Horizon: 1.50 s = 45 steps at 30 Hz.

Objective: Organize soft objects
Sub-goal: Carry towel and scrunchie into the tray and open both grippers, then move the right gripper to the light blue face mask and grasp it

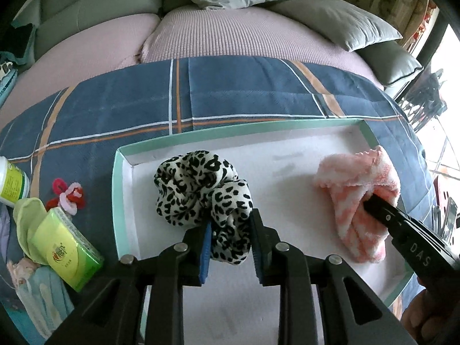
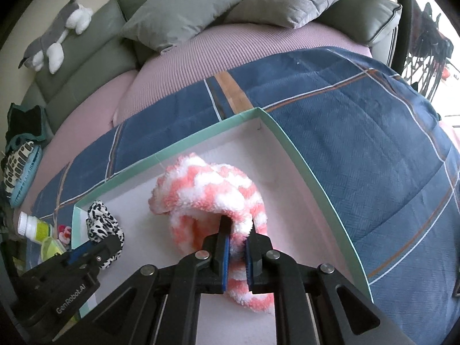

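A shallow white tray with a mint-green rim (image 1: pixel 119 189) (image 2: pixel 290 146) lies on a blue plaid blanket. My left gripper (image 1: pixel 231 227) is shut on a black-and-white leopard-print scrunchie (image 1: pixel 198 187), which rests inside the tray at its left; it also shows in the right wrist view (image 2: pixel 102 221). My right gripper (image 2: pixel 237 234) is shut on a fluffy pink-and-white sock (image 2: pixel 210 192), which rests inside the tray at its right. In the left wrist view the sock (image 1: pixel 356 184) sits by the tray's right rim with the right gripper (image 1: pixel 371 199) clamped on it.
Left of the tray lie red and pink hair ties (image 1: pixel 67 194), a green tissue pack (image 1: pixel 67 247), a light green cloth (image 1: pixel 28 221) and a white bottle (image 1: pixel 11 181). Grey pillows (image 2: pixel 178 14) and a plush toy (image 2: pixel 57 31) are on the sofa behind.
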### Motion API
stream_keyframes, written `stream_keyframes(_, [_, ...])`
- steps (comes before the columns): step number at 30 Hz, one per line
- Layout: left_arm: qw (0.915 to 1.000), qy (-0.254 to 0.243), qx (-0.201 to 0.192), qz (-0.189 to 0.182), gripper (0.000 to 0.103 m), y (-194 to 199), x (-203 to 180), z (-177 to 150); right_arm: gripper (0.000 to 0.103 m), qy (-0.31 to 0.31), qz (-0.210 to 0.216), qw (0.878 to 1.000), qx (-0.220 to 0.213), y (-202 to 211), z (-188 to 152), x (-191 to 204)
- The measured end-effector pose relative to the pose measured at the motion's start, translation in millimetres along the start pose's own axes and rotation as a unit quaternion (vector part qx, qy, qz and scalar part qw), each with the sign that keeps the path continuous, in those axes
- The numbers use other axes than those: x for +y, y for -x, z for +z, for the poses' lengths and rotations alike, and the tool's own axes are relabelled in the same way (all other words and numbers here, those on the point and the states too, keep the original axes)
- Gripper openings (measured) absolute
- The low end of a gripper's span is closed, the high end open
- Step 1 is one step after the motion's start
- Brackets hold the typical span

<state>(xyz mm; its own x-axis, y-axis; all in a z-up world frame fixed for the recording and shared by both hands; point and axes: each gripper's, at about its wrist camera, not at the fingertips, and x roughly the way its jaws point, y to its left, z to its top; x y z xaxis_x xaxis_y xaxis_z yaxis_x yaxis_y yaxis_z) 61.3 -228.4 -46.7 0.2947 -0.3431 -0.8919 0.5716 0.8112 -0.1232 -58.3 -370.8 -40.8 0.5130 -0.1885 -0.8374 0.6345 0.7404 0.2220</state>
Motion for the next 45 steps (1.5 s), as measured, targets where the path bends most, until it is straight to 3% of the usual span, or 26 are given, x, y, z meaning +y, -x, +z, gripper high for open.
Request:
stream_keyframes(2, [1.0000, 0.005, 0.001, -0.004, 0.041, 1.0, 1.1, 0.2, 0.011, 0.003, -0.006, 1.000, -0.003, 3.8, 1.4, 1.3])
stream_keyframes(6, [1.0000, 0.005, 0.001, 0.001, 0.044, 6.7, 0.3, -0.5, 0.011, 0.004, -0.013, 1.000, -0.015, 15.3, 4.4, 2.4])
stream_keyframes(10, [1.0000, -0.001, -0.005, 0.000, 0.045, 15.4, -3.0, -1.1, 0.020, 0.010, -0.020, 0.999, -0.024, 25.0, 7.3, 3.8])
stream_keyframes(12, [1.0000, -0.002, -0.009, -0.003, 0.055, 20.8, -4.1, -1.3, 0.023, 0.016, -0.026, 0.999, -0.028, 29.5, 8.2, 5.6])
stream_keyframes(14, [0.9999, -0.002, -0.014, -0.004, 0.063, 26.0, -4.5, -0.5, 0.032, 0.019, -0.028, 0.999, -0.032, 32.5, 8.7, 5.6])
stream_keyframes(16, [0.9998, -0.002, -0.020, -0.003, 0.063, 31.6, -3.9, 0.3, 0.049, 0.021, -0.035, 0.998, -0.038, 38.1, 9.3, 6.4])
stream_keyframes(22, [0.9995, 0.011, -0.030, -0.001, 0.065, 44.4, 5.8, 2.0, 0.052, 0.026, -0.038, 0.998, -0.050, 50.0, 10.5, 7.7])
stream_keyframes(29, [0.9985, 0.032, -0.039, 0.020, 0.068, 48.0, 20.8, 3.0, 0.065, 0.036, -0.039, 0.997, -0.049, 50.7, 8.5, 12.0])
stream_keyframes(30, [0.9980, 0.040, -0.042, 0.025, 0.082, 47.6, 23.9, 3.2, 0.067, 0.039, -0.040, 0.997, -0.048, 50.1, 8.3, 13.4])
stream_keyframes(32, [0.9966, 0.057, -0.047, 0.037, 0.099, 46.6, 30.9, 3.6, 0.072, 0.044, -0.044, 0.997, -0.048, 48.8, 8.1, 15.1])
stream_keyframes(37, [0.9940, 0.075, -0.058, 0.053, 0.100, 45.2, 42.0, 3.1, 0.103, 0.046, -0.057, 0.996, -0.046, 43.3, 7.0, 15.8])
stream_keyframes(45, [0.9902, 0.097, -0.076, 0.066, 0.103, 48.3, 61.2, -2.4, 0.103, 0.015, -0.040, 0.998, -0.048, 43.6, 8.9, 6.5])
